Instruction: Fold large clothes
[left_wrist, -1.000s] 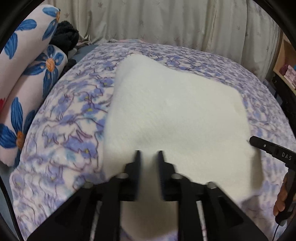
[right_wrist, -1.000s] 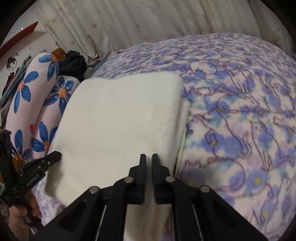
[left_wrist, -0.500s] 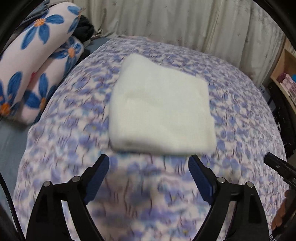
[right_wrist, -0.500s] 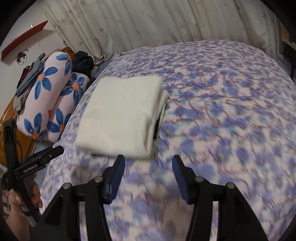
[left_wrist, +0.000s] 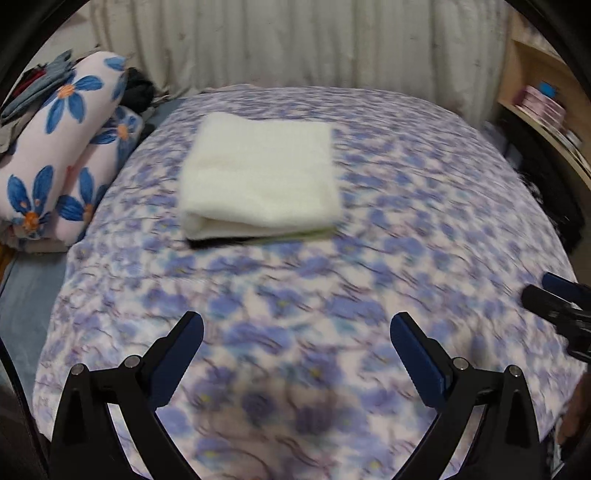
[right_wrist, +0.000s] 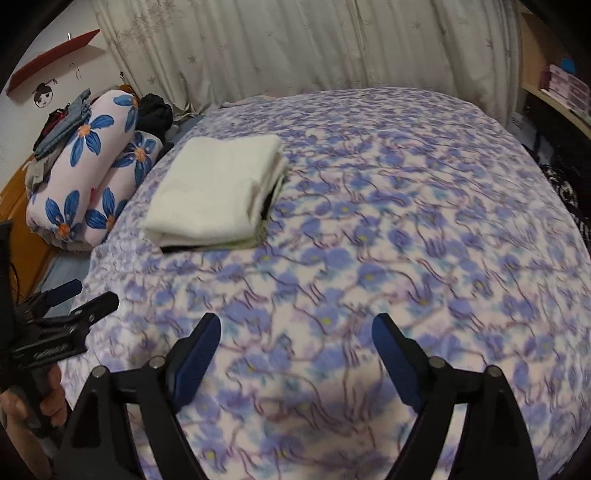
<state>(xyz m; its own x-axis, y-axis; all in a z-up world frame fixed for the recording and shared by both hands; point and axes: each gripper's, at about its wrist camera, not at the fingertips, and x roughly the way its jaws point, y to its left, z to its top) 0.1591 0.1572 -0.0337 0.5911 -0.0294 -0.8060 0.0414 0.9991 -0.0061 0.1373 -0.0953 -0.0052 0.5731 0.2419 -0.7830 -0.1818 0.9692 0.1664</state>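
Observation:
A cream fleecy garment (left_wrist: 260, 177) lies folded into a thick rectangle on the purple-flowered bedspread (left_wrist: 406, 229), toward the far left of the bed; it also shows in the right wrist view (right_wrist: 216, 192). A dark layer and a pale green edge peek out at its near fold. My left gripper (left_wrist: 296, 332) is open and empty, well back from the garment over the near bedspread. My right gripper (right_wrist: 295, 334) is open and empty too, near the bed's front. Each gripper shows at the other view's edge: the right gripper (left_wrist: 557, 299) and the left gripper (right_wrist: 79, 297).
Two rolled white pillows with blue flowers (right_wrist: 88, 166) lie at the left of the bed, with dark clothes (right_wrist: 155, 112) behind them. Pale curtains (right_wrist: 295, 48) hang behind the bed. A wooden shelf with boxes (left_wrist: 543, 107) stands at the right.
Both grippers have opened, let go of the folded garment and drawn back toward the front of the bed. The garment stays folded in place.

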